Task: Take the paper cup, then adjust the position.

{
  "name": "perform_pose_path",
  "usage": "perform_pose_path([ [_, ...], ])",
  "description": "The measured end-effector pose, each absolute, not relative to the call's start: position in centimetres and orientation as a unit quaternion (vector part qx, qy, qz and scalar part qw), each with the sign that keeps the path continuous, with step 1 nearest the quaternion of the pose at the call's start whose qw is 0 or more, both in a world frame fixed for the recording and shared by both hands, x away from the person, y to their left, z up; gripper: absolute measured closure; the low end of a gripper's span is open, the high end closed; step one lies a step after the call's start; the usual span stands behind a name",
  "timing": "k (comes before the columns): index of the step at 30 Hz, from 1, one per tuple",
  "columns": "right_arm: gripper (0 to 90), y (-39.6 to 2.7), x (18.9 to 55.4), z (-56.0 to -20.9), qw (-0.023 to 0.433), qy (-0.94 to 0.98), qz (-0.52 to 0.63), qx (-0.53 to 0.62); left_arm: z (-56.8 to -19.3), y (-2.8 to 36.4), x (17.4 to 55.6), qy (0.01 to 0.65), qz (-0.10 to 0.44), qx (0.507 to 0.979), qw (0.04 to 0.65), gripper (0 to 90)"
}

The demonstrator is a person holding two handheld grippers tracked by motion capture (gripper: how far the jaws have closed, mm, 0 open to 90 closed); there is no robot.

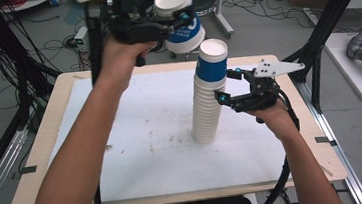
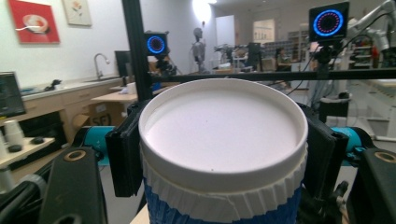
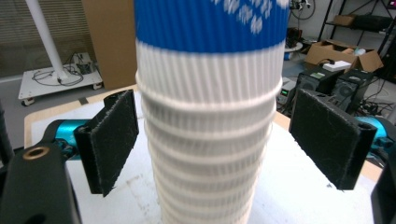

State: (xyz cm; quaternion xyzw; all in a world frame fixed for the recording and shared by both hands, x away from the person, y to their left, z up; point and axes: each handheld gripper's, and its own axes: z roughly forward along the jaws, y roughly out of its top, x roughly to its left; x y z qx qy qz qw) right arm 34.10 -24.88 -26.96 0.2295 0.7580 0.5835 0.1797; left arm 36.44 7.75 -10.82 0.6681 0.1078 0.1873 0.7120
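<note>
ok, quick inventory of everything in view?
held cup: one, blue and white, lifted above the table's far edge, clamped in the left hand-held gripper
cup stack: one, white ribbed with a blue top cup, upright mid-table
table: one, light wood with a white stained mat
left hand-held gripper: black, shut on the held cup
right hand-held gripper: black, jaws open either side of the stack, pads clear of it
forearms: two, coming in from the bottom
</note>
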Motion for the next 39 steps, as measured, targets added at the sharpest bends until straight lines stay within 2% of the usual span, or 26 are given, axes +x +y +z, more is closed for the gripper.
perform_pose_path([
  [4,16.0,-25.6,33.4,-27.9,0.181,0.763,0.576,0.232,-12.8,10.7,36.1,0.135,0.196,0.680,0.693,29.2],
  [9,16.0,-26.3,32.5,-29.5,0.173,0.767,0.568,0.243,-17.9,13.0,35.6,0.167,0.192,0.708,0.659,29.2],
  [15,16.0,-27.2,31.8,-31.8,0.166,0.767,0.560,0.264,-24.9,14.3,35.3,0.202,0.178,0.732,0.626,29.1],
  [21,16.0,-27.8,31.2,-33.3,0.181,0.762,0.556,0.279,-29.3,14.6,35.0,0.218,0.161,0.735,0.622,29.0],
  [25,16.1,-27.7,30.9,-33.9,0.181,0.761,0.558,0.277,-30.8,14.6,35.0,0.223,0.152,0.745,0.610,29.1],
  [39,16.1,-26.6,29.1,-35.2,0.180,0.769,0.558,0.255,-31.5,13.8,34.3,0.216,0.146,0.750,0.608,28.8],
])
